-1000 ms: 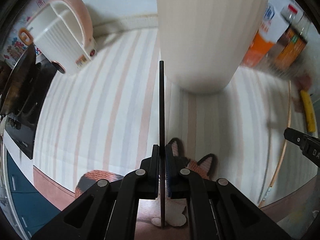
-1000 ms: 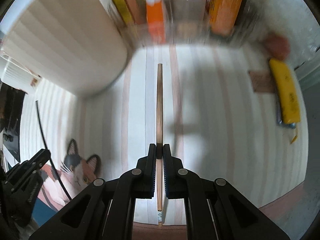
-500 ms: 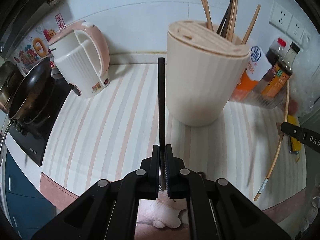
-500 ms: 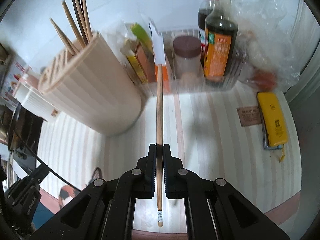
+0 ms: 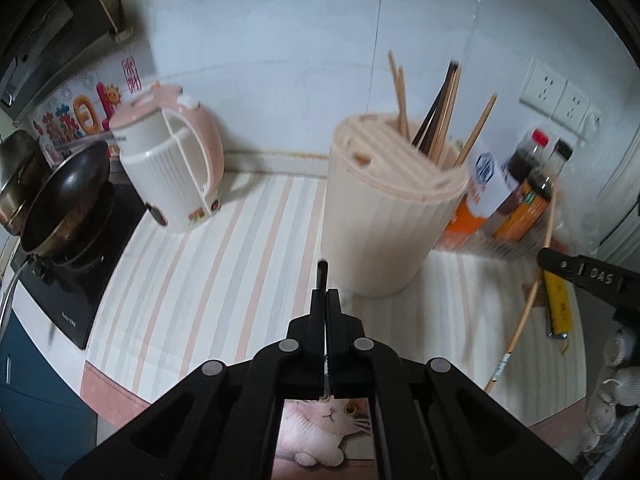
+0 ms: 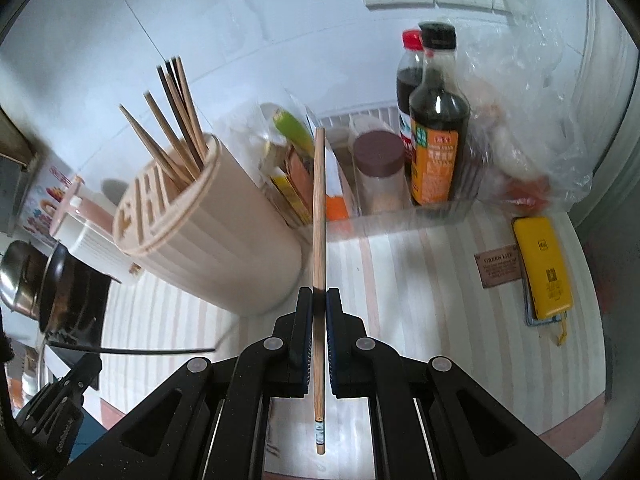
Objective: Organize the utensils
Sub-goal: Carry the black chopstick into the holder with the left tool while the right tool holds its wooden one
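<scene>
Kitchen corner: white tiled wall, worktop under a pastel-striped cloth [image 5: 224, 280]. From the left: a dark frying pan [image 5: 68, 196] on a black hob, a pink-and-white ribbed electric kettle [image 5: 172, 160], then the cream ribbed cylindrical utensil holder [image 5: 384, 216] with a slotted lid. Right of it: dark sauce bottles [image 6: 438, 128] in a clear tray, and a yellow phone-like case [image 6: 544, 268] at the far right.

Progress: roughly seven chopsticks [image 6: 176, 128] already stand in the holder's open section.

In hand: left gripper [image 5: 326, 300] clamped on a thin black chopstick [image 5: 321, 274], held clear of the cloth just before the holder. Right gripper [image 6: 319, 300] clamped mid-length on a light brown wooden chopstick [image 6: 319, 208], tip towards the bottles.

Left to do, by my estimate: drop both in the holder. No other loose utensils visible.
</scene>
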`<move>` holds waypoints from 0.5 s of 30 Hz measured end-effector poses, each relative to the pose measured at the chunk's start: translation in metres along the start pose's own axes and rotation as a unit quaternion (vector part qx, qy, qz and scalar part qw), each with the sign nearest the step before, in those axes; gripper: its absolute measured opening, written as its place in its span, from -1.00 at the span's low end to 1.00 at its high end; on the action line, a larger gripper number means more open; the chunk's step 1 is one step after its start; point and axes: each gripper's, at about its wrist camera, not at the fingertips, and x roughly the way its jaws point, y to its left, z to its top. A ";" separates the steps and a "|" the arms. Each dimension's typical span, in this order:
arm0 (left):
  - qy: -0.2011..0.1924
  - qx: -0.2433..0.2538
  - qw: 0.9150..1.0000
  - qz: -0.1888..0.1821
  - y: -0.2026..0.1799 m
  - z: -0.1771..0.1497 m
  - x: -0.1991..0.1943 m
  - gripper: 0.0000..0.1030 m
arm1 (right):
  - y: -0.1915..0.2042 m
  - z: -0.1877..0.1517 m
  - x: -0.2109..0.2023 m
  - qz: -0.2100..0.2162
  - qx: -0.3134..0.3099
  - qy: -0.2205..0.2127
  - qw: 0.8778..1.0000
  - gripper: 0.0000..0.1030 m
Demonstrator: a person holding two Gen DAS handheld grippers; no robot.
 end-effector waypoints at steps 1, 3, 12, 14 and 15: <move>-0.005 0.002 1.000 0.000 -0.001 0.003 -0.003 -1.00 | 0.002 0.004 -0.002 0.004 0.000 -0.003 1.000 -0.87; 0.005 0.003 1.000 -0.014 0.001 0.009 0.001 -1.00 | 0.005 0.009 -0.005 0.008 -0.003 -0.007 1.000 -0.87; 0.108 -0.060 0.991 -0.044 0.039 -0.011 0.074 -0.91 | -0.001 0.000 0.032 0.018 0.011 0.051 0.998 -0.87; 0.110 -0.067 0.991 -0.046 0.042 -0.016 0.089 -0.71 | -0.005 -0.005 0.044 0.017 0.019 0.066 0.998 -0.87; 0.101 -0.062 0.992 -0.052 0.040 -0.019 0.095 -0.58 | -0.007 -0.007 0.048 0.016 0.021 0.070 0.997 -0.87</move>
